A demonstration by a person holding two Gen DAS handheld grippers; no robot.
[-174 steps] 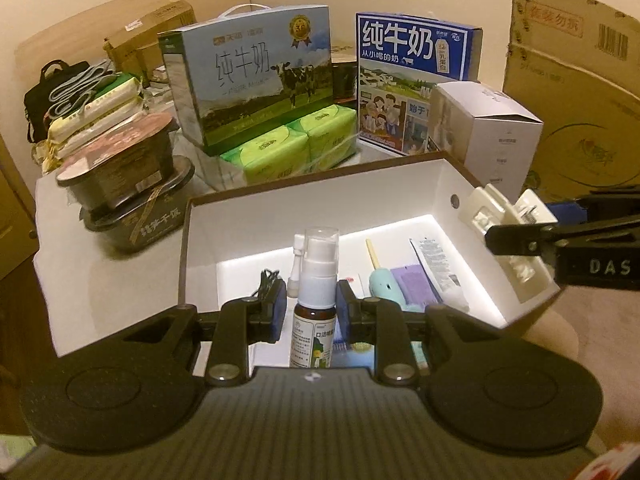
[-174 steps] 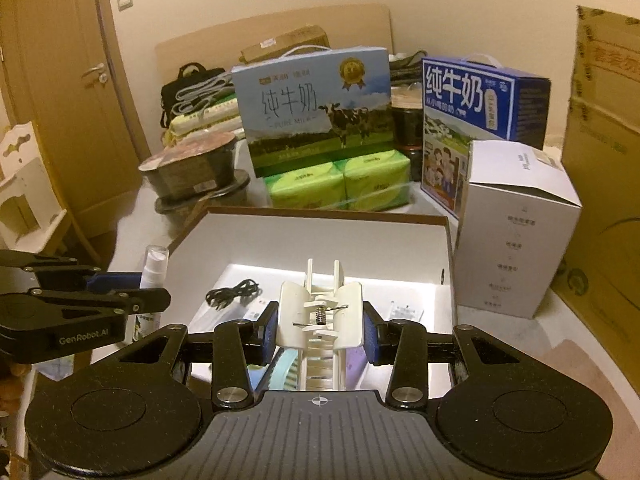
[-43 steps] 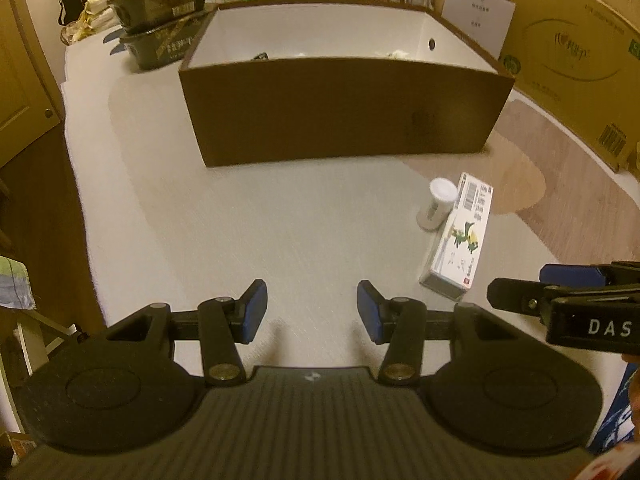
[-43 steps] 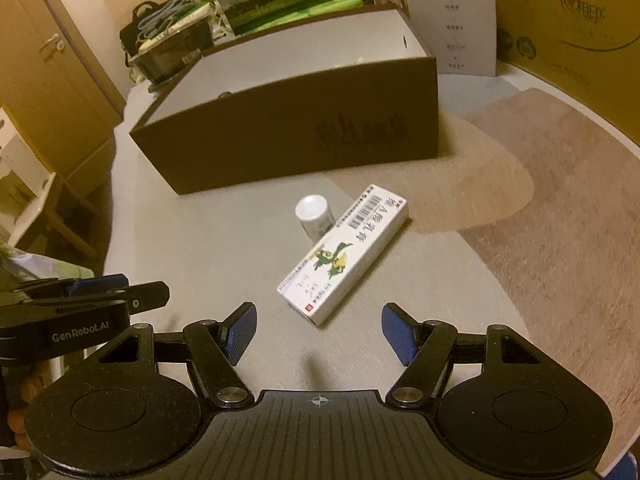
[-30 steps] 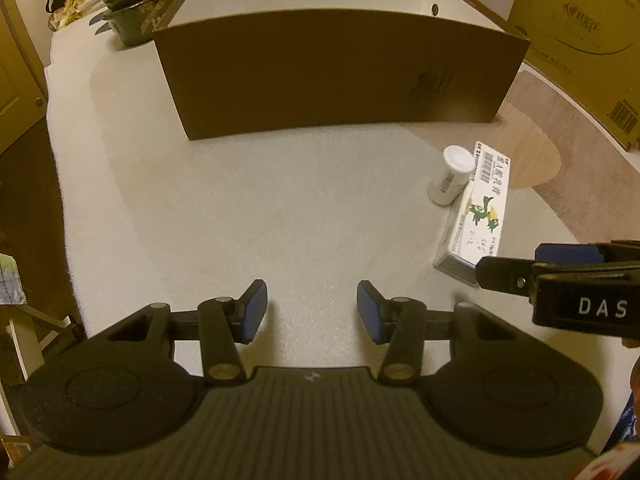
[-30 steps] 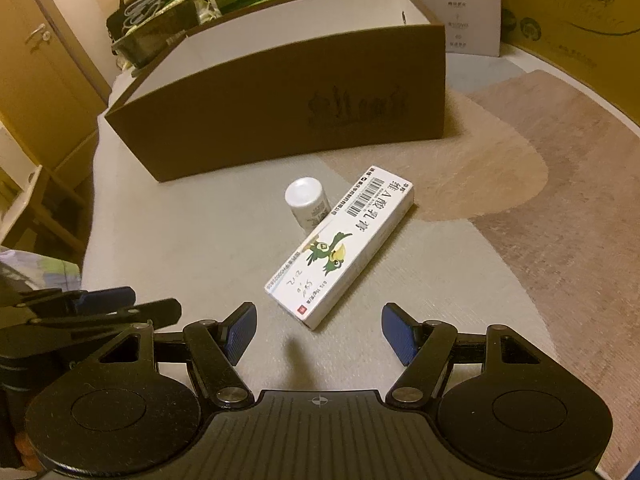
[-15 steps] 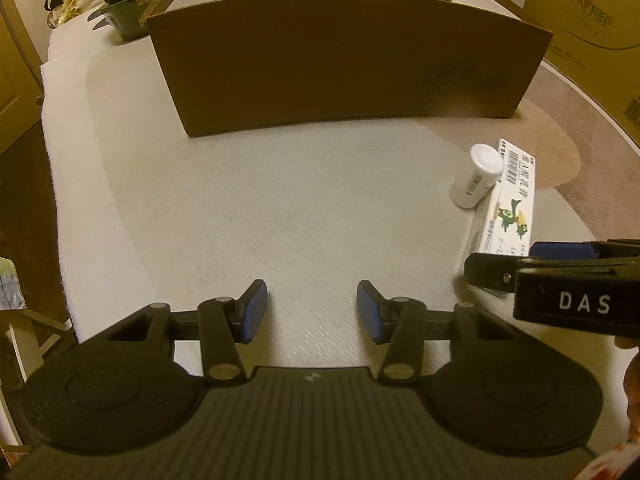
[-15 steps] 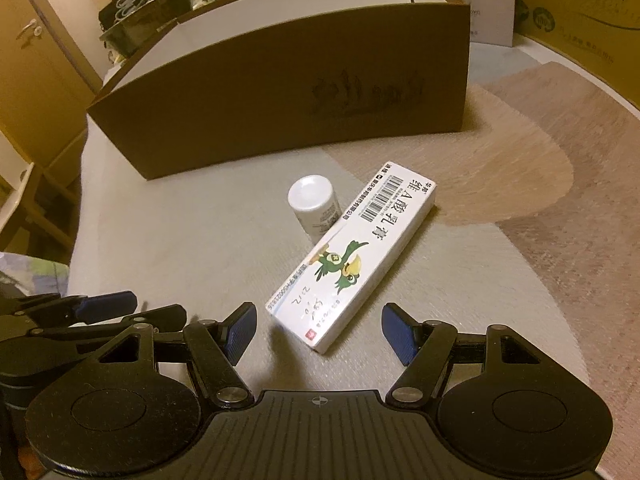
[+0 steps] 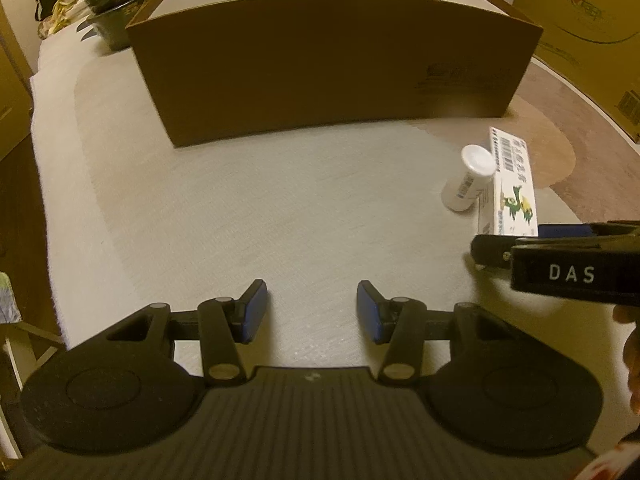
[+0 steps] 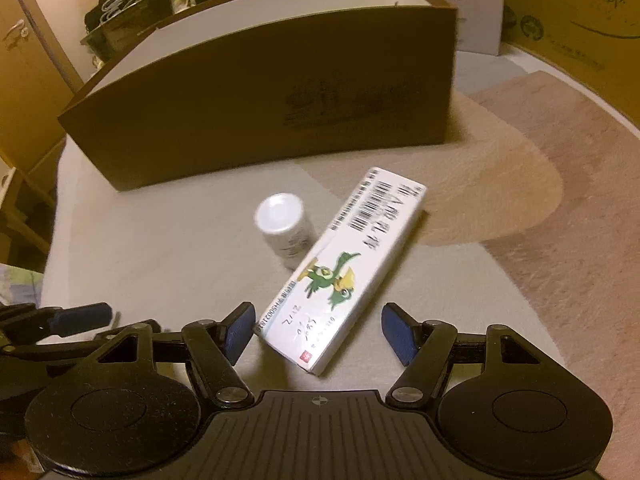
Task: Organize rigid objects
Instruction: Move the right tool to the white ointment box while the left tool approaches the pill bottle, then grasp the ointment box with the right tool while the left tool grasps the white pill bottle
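Hovering low over the table (image 10: pixel 500 216), the right gripper (image 10: pixel 318 330) has its jaws spread wide w/ nothing clamped, the near end of the white medicine carton (image 10: pixel 344 268) lying flat between the blue pads (image 10: pixel 396 332), apart from both. A small white bottle (image 10: pixel 286 228) stands upright, touching the carton's left side, both just in front of the brown cardboard box (image 10: pixel 260 96). The left gripper (image 9: pixel 312 306) is likewise spread & empty over bare tabletop, well left of bottle (image 9: pixel 468 178) & carton (image 9: pixel 512 188).
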